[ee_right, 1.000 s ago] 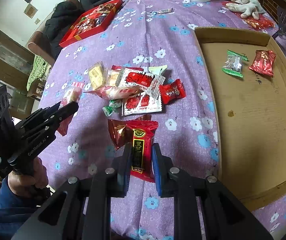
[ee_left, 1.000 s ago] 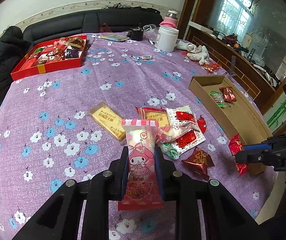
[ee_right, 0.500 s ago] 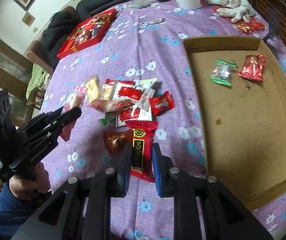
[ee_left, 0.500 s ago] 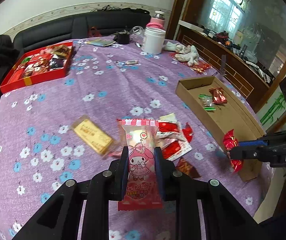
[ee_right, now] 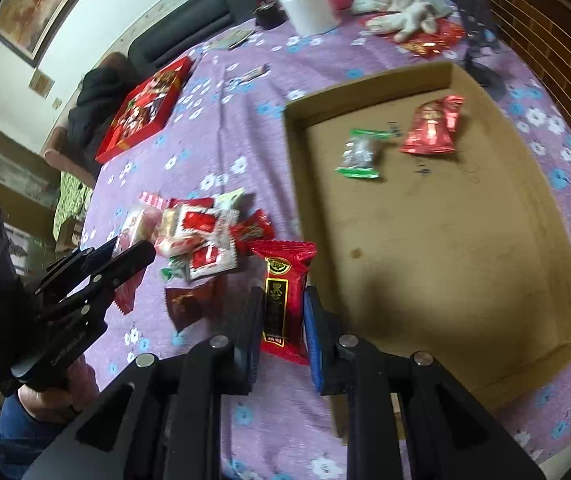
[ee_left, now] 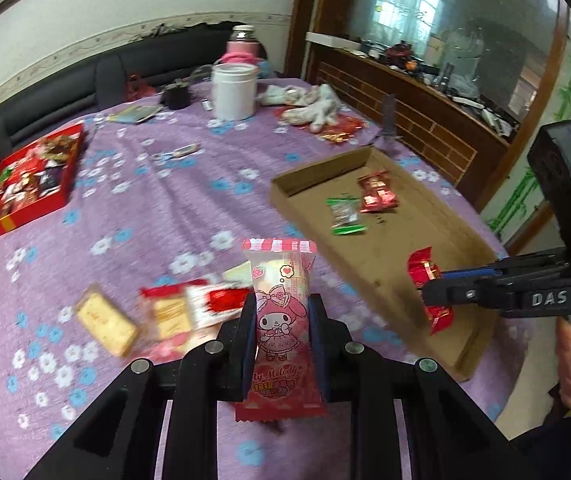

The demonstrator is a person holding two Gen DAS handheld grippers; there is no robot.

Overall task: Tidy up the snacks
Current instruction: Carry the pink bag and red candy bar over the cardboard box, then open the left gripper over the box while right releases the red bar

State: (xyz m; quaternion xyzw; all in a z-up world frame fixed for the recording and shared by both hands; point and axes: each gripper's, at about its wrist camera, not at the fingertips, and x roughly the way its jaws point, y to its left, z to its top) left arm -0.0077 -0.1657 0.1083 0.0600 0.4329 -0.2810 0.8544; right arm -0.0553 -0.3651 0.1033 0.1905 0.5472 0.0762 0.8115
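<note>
Purple flowered cloth is spread over the counter (ee_left: 133, 200), on which a shallow cardboard tray (ee_right: 437, 264) is set to the right of a loose heap of snack packets (ee_right: 205, 236). A pink cartoon-print packet (ee_left: 281, 320) is held upright and clamped between the jaws of the left gripper (ee_left: 281, 332), raised above the heap, while a red packet with a black label (ee_right: 283, 296) is gripped by the right gripper (ee_right: 283, 320) just beside the tray's near-left wall. Inside the tray, a green-edged candy (ee_right: 359, 156) and a red packet (ee_right: 431, 126) are seen lying near its far end.
</note>
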